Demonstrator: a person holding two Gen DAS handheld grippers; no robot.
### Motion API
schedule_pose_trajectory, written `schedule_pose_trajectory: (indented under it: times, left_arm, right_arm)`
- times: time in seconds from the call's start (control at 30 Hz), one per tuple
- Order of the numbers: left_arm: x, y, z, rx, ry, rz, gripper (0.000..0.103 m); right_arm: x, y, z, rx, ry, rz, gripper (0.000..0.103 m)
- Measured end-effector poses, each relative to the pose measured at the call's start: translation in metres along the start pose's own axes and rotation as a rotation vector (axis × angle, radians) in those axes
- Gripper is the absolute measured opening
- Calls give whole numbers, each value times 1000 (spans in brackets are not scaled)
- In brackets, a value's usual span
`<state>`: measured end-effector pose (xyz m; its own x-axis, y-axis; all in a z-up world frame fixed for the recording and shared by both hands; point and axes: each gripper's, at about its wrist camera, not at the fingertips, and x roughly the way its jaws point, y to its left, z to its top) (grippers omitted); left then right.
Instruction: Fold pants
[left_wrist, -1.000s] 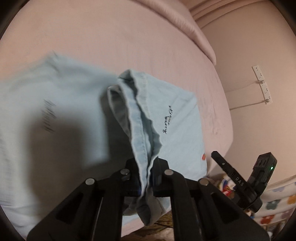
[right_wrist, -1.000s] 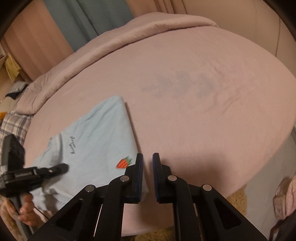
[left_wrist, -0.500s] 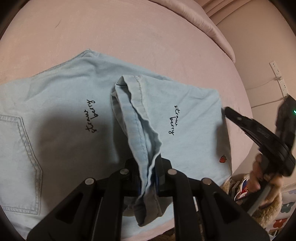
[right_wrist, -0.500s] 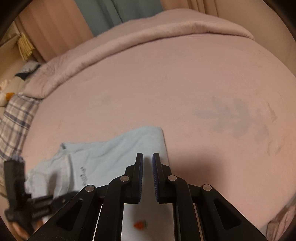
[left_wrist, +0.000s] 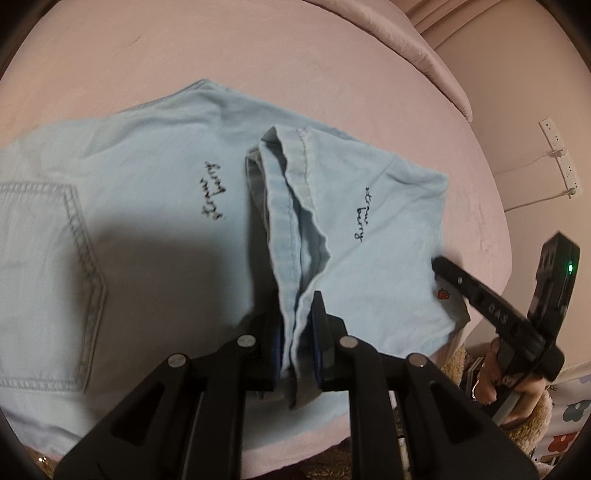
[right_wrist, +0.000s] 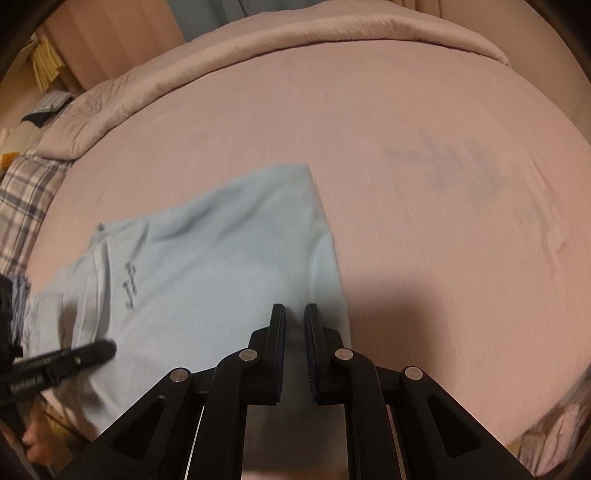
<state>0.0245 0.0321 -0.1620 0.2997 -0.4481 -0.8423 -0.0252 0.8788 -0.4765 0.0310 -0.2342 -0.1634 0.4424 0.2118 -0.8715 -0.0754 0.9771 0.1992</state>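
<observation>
Pink bed (left_wrist: 332, 74); left claw (left_wrist: 297, 332) opening around pale denim pants (left_wrist: 155, 177) hem, right claw (right_wrist: 294, 328) clenched, empty

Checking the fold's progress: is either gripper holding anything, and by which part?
The left gripper, jaws opening, has a bunched hem fold of the light blue pants between them. The right gripper holds nothing.
</observation>
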Motion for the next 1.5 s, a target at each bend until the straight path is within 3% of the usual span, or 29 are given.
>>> schedule_pose_trajectory:
  times: [0.3, 0.67, 1.07, 1.37, 1.5]
  left_arm:
    - [-2, -7, -9, 8, -3, 17, 17]
    - [-1, -19, -17, 36, -20, 89, 19]
    - [-5, -20, -25, 27, -25, 99, 25]
    - [-11, -19, -31, 14, -27, 76, 40]
    - [-17, -21, -33, 16, -40, 80, 56]
  right_arm:
    - [-16, -9, -26, 14, 10, 18, 11]
    - [-20, -1, -29, 27, 0, 16, 11]
    - [-21, 3, -34, 41, -1, 3, 11]
    - [-22, 3, -34, 38, -10, -5, 11]
    - [-22, 7, -33, 26, -16, -22, 11]
